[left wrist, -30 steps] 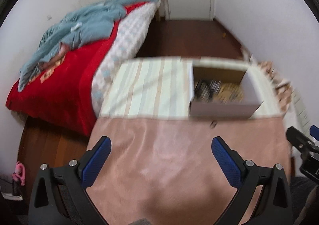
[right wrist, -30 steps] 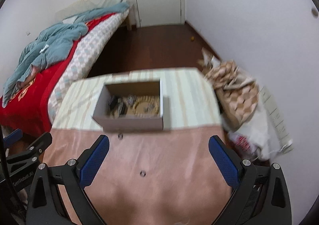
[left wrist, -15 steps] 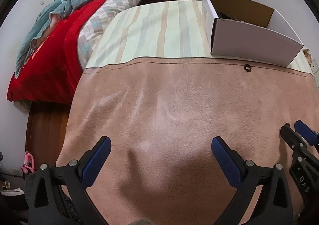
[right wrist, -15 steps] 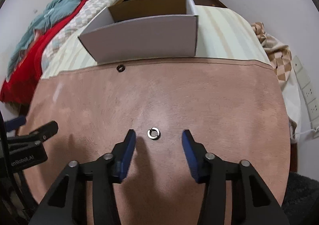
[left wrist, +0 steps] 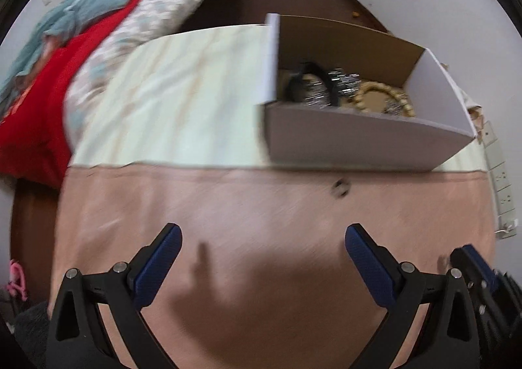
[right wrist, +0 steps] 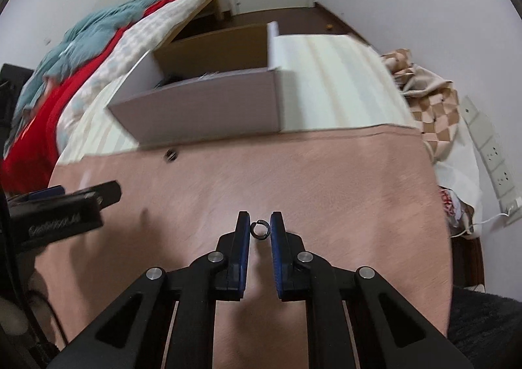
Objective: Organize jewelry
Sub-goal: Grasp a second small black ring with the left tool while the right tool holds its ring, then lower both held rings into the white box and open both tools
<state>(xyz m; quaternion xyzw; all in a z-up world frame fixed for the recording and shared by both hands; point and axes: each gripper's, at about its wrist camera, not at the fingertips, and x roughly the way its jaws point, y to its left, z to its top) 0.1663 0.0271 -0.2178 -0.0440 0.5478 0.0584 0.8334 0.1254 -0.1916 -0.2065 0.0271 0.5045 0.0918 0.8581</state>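
Two small dark metal rings (right wrist: 260,229) lie on the pink suede mat (right wrist: 326,179); your right gripper (right wrist: 260,225) has just closed, pads pinching one across its sides. Tiny, stiff, slippery. Left gripper (left wrist: 261,241) gapes empty.

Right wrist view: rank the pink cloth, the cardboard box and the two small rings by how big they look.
1. Pink cloth
2. Cardboard box
3. The ring between the right tool's pads and the ring near the box: alike, too blurred and unequally near to rank.
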